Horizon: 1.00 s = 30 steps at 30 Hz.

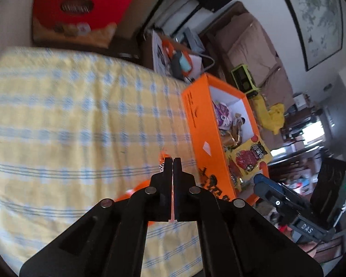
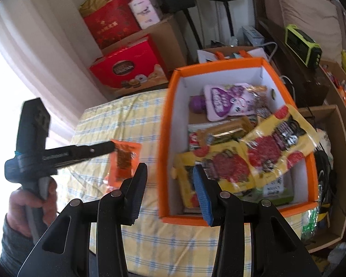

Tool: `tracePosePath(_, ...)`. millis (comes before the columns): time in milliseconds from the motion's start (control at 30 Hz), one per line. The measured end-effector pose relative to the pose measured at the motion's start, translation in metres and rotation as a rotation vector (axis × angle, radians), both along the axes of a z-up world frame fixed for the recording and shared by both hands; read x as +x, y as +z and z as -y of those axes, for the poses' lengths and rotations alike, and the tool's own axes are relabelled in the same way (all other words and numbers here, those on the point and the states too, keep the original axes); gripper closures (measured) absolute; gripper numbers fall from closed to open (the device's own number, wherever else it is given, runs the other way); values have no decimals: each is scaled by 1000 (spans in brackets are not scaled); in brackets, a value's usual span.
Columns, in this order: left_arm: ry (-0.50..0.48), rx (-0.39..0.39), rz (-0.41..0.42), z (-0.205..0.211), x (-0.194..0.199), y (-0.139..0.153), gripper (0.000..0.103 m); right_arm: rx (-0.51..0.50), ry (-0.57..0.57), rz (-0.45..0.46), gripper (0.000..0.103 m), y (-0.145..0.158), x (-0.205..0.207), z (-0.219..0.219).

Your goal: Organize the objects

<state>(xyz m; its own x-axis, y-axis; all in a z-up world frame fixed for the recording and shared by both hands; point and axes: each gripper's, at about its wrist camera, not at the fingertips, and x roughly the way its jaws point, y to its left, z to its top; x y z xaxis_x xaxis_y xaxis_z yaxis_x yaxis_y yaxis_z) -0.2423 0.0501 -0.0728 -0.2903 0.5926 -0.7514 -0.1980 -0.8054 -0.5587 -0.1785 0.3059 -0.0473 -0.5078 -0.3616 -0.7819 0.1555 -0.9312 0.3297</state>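
Table (image 2: 131, 249): covered in a yellow cloth with blue checks, and it carries pretty much everything you're working with.

Orange box (image 2: 165, 138): sits open on the table's right side as your right camera sees it, white inside, one long wall running along the cloth. In your left camera the same box (image 1: 196, 124) is off to the right of your left tool.

Stuff in the box: two yellow snack bags (image 2: 253, 159) with red pictures lie on top toward the near end, one of them poking up over the right wall. A purple pouch (image 2: 228, 102) with a round cap lies at the far end, and a brown wrapped bar (image 2: 226, 130) is between them.

Red gift boxes (image 2: 126, 69): stacked past the table's far edge, against the wall.

Left gripper (image 1: 173, 161): your fingers are pinched together on an orange packet (image 2: 125, 159). The right camera shows the tip clamped on the packet's top edge, the packet hanging over the cloth just beside the box's left wall. From the left camera only bits of orange peek out around the fingers.

Right gripper (image 2: 170, 173): spread wide, holding nothing, hovering above the near left corner of the box.

Left hand (image 2: 32, 205): wrapped round the left tool's handle, low left in the right camera.
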Motion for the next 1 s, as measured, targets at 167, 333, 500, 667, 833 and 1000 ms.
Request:
tracePosePath(167, 26, -128, -79, 35, 10, 26, 102, 17, 74, -1, 60, -1, 0, 31)
tracePosePath(333, 19, -278, -78, 66, 18, 27, 102, 35, 137, 23, 60, -15, -1, 65)
tracePosePath(500, 0, -389, -64, 77, 29, 16, 102, 40, 168, 47, 60, -30, -3, 88)
tracePosePath(667, -17, -350, -26, 65, 33, -1, 99, 55, 175, 63, 60, -40, -3, 98)
tracePosePath(833, 12, -236, 4, 68, 35, -11, 72, 71, 177, 76, 60, -45, -3, 100)
tracePosePath(1000, 92, -193, 19, 97, 39, -20, 51, 89, 188, 90, 58, -55, -5, 106)
